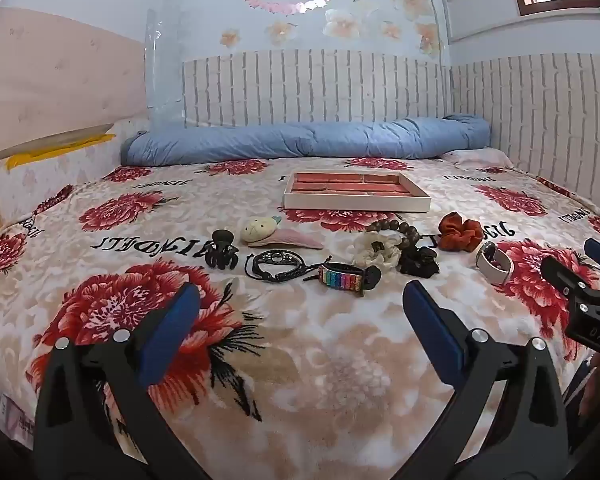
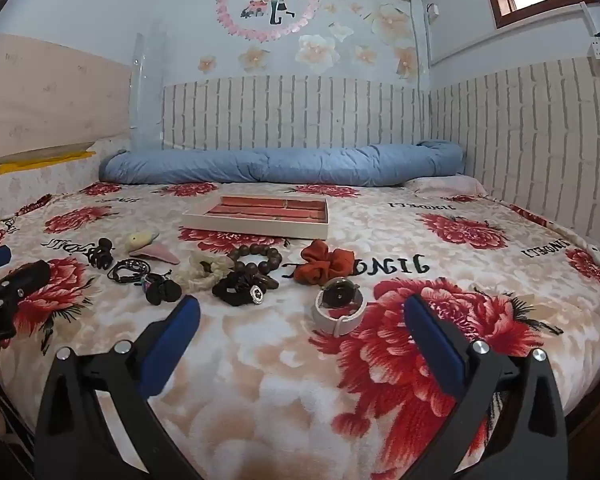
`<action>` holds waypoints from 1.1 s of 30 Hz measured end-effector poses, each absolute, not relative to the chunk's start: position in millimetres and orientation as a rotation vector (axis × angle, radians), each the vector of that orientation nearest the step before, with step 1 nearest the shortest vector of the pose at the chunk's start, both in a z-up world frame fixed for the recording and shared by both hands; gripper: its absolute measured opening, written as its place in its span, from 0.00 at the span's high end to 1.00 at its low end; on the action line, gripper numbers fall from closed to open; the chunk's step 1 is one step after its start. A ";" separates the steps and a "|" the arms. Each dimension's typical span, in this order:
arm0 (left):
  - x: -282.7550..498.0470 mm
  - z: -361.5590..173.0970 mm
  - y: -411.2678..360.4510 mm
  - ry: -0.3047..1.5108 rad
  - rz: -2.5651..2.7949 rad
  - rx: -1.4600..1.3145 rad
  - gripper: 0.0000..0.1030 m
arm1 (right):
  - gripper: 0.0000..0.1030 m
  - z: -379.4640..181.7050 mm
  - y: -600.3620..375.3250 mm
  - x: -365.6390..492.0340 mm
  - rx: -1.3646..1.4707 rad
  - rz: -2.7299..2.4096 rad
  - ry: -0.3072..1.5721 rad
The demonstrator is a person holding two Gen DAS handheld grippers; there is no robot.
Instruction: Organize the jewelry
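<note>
Tray (image 1: 357, 202): on bed blanket (image 1: 300, 360), compartments bare. Jewelry row just in front of tray: bracelets (image 1: 274, 265), watch (image 2: 339, 307), scrunchies (image 1: 459, 231). Left gripper (image 1: 300, 304), right gripper (image 2: 302, 316): jaws apart, holding nothing.

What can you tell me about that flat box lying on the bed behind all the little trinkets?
The tray is a shallow, lidless rectangular box with cream-white outer walls and a coral-pink lining that looks soft, like velvet. Dividers split the inside into several long compartments, and from these low angles nothing can be seen in them. It lies flat on the flowered blanket, between the row of trinkets and the rolled blue quilt, touching neither. Neither gripper is near it.
</note>
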State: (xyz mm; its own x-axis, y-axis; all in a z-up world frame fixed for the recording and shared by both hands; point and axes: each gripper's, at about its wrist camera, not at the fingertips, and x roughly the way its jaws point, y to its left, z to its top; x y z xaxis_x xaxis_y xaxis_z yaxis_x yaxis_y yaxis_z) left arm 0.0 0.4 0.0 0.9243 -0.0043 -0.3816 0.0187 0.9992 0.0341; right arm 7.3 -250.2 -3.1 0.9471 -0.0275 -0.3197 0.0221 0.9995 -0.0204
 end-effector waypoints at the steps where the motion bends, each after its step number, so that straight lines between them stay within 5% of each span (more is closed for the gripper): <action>1: 0.2 0.0 0.5 0.394 -0.012 0.034 0.05 | 0.04 -3.1 -249.9 7.3 -0.024 -0.029 0.322; 33: 1.0 -1.9 -3.7 0.401 -0.017 0.032 0.05 | 0.04 0.1 -252.7 5.3 -0.025 -0.054 0.309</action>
